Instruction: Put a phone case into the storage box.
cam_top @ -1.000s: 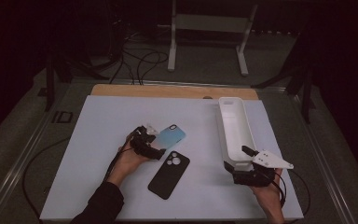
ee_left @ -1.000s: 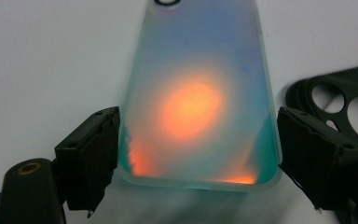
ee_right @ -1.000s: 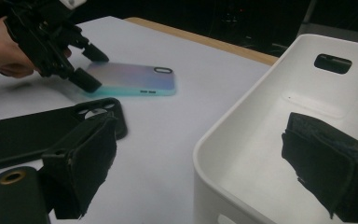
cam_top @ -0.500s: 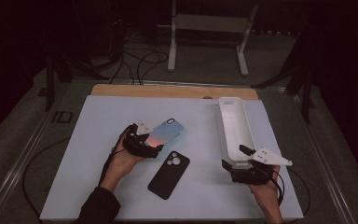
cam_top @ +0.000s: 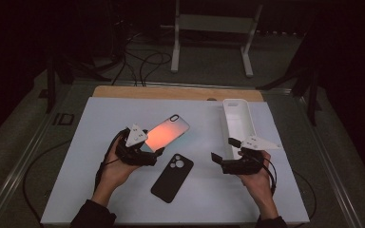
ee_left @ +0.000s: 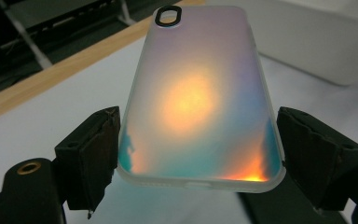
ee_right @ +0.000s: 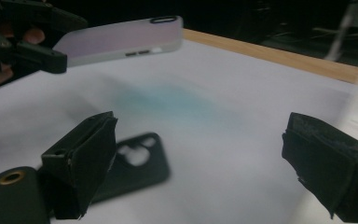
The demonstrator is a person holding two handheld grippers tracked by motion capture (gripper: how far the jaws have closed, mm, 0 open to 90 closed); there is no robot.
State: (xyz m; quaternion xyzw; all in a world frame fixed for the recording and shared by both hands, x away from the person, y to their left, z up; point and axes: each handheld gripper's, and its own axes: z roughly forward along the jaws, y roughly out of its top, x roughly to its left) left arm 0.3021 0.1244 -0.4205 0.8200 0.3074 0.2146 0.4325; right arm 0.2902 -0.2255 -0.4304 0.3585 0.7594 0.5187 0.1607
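Note:
An iridescent phone case (cam_top: 168, 132) hangs tilted above the white table mat, glowing orange and teal. My left gripper (cam_top: 151, 149) is shut on its lower end. In the left gripper view the pads (ee_left: 103, 154) press both long edges of the case (ee_left: 196, 93). A black phone case (cam_top: 172, 177) lies flat on the mat between the hands. My right gripper (cam_top: 223, 151) stands open to the right of it, jaws pointing left, nothing between them. In the right gripper view (ee_right: 205, 158) the black case (ee_right: 130, 165) lies low left and the lifted case (ee_right: 121, 39) is at the top.
A long white tray (cam_top: 237, 121) stands upright on the mat just behind the right hand. A wooden strip (cam_top: 176, 92) runs along the mat's far edge. Cables and a metal stand lie on the floor beyond.
The left gripper has risen with the iridescent case, lifting it off the mat and tilting it up. The right gripper has shifted left, towards the middle of the mat.

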